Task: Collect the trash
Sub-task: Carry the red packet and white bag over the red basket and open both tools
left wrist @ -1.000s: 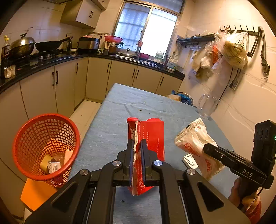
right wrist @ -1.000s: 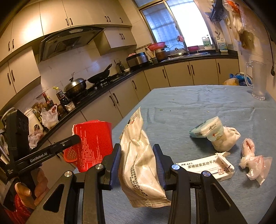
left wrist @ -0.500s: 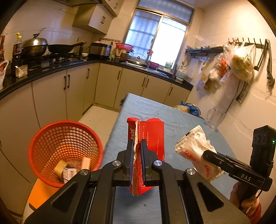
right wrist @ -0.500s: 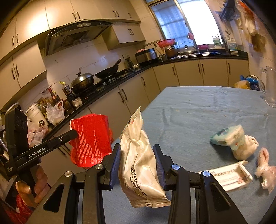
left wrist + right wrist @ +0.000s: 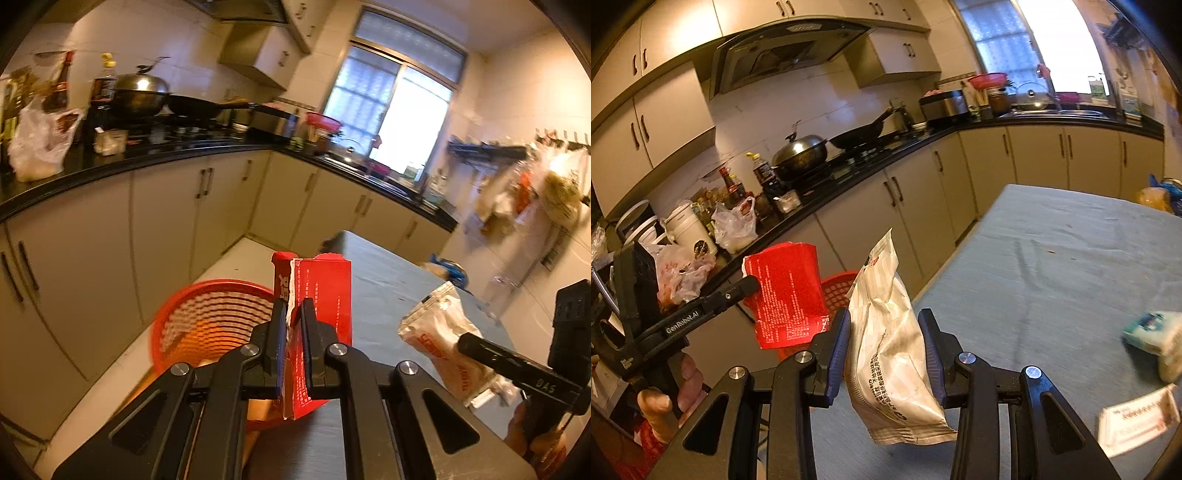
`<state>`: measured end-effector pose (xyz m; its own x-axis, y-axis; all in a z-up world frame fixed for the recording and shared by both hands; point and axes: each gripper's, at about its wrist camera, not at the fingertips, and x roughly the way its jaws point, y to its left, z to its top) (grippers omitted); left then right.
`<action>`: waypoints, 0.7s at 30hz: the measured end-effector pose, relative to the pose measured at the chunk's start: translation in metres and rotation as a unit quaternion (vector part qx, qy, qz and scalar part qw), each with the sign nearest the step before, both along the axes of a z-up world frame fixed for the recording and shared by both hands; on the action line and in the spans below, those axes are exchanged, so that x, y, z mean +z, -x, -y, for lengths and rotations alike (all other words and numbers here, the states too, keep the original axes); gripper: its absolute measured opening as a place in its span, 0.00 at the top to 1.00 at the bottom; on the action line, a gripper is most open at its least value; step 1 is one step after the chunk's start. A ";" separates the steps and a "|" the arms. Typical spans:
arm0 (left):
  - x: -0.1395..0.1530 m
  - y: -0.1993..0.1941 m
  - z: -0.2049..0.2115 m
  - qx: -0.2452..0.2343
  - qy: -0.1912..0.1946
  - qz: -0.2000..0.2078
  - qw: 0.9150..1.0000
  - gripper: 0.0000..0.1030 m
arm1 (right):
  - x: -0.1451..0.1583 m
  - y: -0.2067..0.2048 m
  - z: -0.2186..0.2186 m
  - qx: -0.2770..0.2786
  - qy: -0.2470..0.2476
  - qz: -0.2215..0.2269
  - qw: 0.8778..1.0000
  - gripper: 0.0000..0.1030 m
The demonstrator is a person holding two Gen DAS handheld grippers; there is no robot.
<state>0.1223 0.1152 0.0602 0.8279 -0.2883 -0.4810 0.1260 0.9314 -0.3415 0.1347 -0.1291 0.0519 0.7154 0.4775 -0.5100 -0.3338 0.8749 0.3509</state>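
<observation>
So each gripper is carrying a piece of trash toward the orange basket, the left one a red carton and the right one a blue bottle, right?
Not quite. The right gripper holds a crumpled white pouch, not a blue bottle, as the right wrist view shows. The left gripper does hold the red carton, near the orange basket.

Red carton, small white print, torn white edge. Silver-white pouch, dark print; red lettering on its other face. Orange-red mesh basket. Grey-blue bench cloth. Black claws, blue pads. Cream cabinets, black countertop.
</observation>
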 end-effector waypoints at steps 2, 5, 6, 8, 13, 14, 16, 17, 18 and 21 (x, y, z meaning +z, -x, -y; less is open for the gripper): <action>-0.005 -0.005 -0.013 0.011 0.000 -0.006 1.000 0.93 | 0.000 -0.009 -0.013 0.010 0.000 -0.005 1.000 0.60; -0.016 -0.013 -0.027 0.025 -0.001 -0.019 1.000 0.93 | -0.004 -0.022 -0.033 0.023 0.002 -0.014 1.000 0.60; -0.021 -0.017 -0.032 0.029 -0.002 -0.026 0.999 0.93 | -0.005 -0.026 -0.039 0.025 0.002 -0.018 1.000 0.60; -0.030 -0.022 -0.037 0.035 -0.005 -0.036 0.999 0.93 | -0.009 -0.038 -0.052 0.031 0.000 -0.030 0.999 0.60; -0.048 -0.030 -0.043 0.042 -0.014 -0.050 0.998 0.93 | -0.019 -0.064 -0.075 0.038 -0.006 -0.058 0.998 0.60; -0.050 -0.031 -0.045 0.043 -0.014 -0.052 0.998 0.93 | -0.021 -0.069 -0.080 0.037 -0.004 -0.063 0.997 0.60; -0.054 -0.032 -0.045 0.046 -0.017 -0.054 0.997 0.93 | -0.025 -0.078 -0.085 0.035 -0.005 -0.071 0.997 0.60; -0.055 -0.033 -0.046 0.046 -0.018 -0.054 0.997 0.93 | -0.028 -0.082 -0.088 0.035 -0.006 -0.077 0.996 0.60; -0.057 -0.033 -0.046 0.046 -0.018 -0.056 0.997 0.93 | -0.030 -0.087 -0.089 0.032 -0.006 -0.081 0.996 0.60; -0.062 -0.035 -0.046 0.044 -0.023 -0.061 0.997 0.93 | -0.038 -0.096 -0.093 0.027 -0.005 -0.091 0.995 0.60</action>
<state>0.1571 0.1613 -0.0015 0.7840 -0.1923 -0.5903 0.0032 0.9521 -0.3059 0.2308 -0.0365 0.0142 0.5846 0.5190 -0.6236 -0.3113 0.8533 0.4183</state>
